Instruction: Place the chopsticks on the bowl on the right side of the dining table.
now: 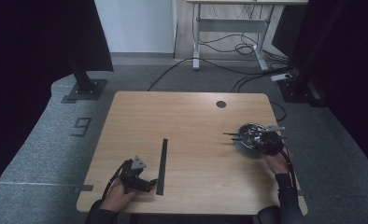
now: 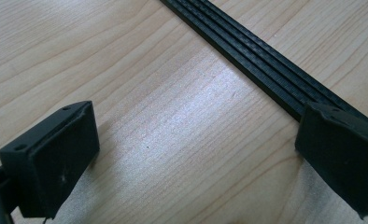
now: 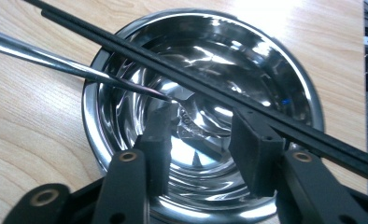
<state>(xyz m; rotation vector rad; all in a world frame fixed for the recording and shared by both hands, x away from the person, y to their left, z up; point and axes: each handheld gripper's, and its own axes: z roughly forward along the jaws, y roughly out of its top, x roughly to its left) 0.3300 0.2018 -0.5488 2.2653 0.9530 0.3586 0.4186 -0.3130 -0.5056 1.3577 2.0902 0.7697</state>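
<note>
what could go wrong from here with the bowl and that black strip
1. In the right gripper view, two rods lie loose across the steel bowl; the right gripper, open over it, could knock them off or tip the bowl.
2. The bowl sits near the table's right edge and might slide off.
3. The left gripper is open with one jaw on the flat strip; closing could skid it away.

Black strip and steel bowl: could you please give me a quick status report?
Left hand-held gripper open, one jaw over black strip. Right hand-held gripper open above steel bowl; two sticks lie across the rim. Nothing else in the way.
</note>
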